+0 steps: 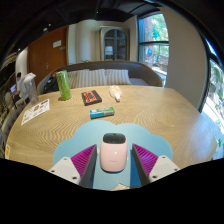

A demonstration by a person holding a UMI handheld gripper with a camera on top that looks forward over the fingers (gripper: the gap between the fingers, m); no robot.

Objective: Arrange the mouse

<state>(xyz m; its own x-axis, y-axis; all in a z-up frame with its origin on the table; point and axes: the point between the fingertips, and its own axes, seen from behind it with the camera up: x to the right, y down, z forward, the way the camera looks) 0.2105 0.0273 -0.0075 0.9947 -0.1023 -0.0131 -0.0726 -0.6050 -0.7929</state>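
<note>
where the view begins, nearest the camera, the gripper (113, 160) shows its two fingers with magenta pads (84, 158) on their inner faces, the jaws standing apart. between them lies the mouse (113, 153), pale pink with a grey front end and a darker wheel area, resting on a light blue mat (115, 131); a narrow gap shows between the mouse and each pad, so the jaws do not clamp it. the mat sits on a wooden table (170, 115), at its near edge. just ahead of the mouse, the mat and the wood beyond it lie open, nothing standing in the way of the fingers. farther on, near the middle of the table, a small teal flat object (102, 113) lies alone. beyond it rest a dark rectangular object (91, 97) with reddish markings and, to its right, a small pale object (116, 94). toward the left edge lies a printed sheet (36, 110), and behind it a green cylindrical bottle (64, 85) stands upright. past the table, a striped sofa (105, 75) occupies the far side, with a wooden cabinet (45, 55) to the left, a glass-fronted cupboard (114, 42) behind, and a bright window (153, 40) to the right.
</note>
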